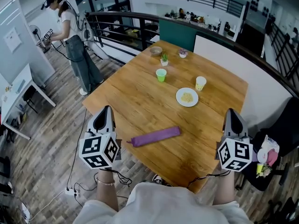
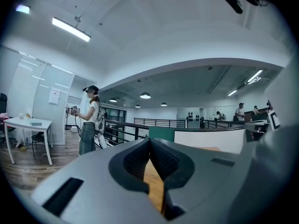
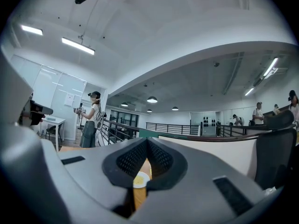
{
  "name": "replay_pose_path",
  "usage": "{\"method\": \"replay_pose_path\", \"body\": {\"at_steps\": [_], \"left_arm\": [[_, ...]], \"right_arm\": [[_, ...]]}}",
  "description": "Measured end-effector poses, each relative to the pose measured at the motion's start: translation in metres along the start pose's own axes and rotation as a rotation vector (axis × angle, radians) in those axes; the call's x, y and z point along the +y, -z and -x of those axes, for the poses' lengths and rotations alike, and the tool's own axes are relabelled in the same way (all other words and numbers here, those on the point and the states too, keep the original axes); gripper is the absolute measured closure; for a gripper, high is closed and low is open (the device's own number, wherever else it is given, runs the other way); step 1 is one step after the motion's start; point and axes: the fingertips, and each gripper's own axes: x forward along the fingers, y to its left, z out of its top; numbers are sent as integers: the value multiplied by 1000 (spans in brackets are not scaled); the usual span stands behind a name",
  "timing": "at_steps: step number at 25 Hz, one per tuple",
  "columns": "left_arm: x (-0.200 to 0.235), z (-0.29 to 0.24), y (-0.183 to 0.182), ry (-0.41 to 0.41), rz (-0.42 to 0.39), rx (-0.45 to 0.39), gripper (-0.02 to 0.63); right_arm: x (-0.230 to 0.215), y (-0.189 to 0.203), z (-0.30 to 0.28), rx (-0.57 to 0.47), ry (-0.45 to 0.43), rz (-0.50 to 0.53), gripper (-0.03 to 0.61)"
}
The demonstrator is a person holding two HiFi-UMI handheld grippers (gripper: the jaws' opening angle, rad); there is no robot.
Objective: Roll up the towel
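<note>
A purple towel [image 1: 155,136], rolled into a long tube, lies on the wooden table [image 1: 140,101] near its front edge. My left gripper [image 1: 106,110] hovers at the table's left front corner, left of the roll and apart from it, jaws shut and empty. My right gripper [image 1: 232,113] hangs at the table's right front edge, well right of the roll, also shut with nothing in it. Both point level across the table. In the left gripper view the left gripper [image 2: 150,141] shows closed pads with table wood below. The right gripper [image 3: 146,143] likewise shows touching pads.
Farther back on the table stand a green cup [image 1: 161,74], a pale cup [image 1: 200,83], a white plate [image 1: 187,97] with food, a small plant [image 1: 164,59] and two bowls. A person [image 1: 72,36] stands at the far left by a railing. A black chair [image 1: 280,139] is at right.
</note>
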Motion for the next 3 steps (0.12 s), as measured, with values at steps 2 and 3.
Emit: {"method": "replay_pose_path", "body": {"at_steps": [2, 3], "left_arm": [[-1, 0, 1, 2, -3, 5, 611], [-1, -1, 2, 3, -3, 6, 611]], "right_arm": [[0, 1, 0, 3, 2, -12, 580], [-1, 2, 0, 4, 4, -18, 580]]}}
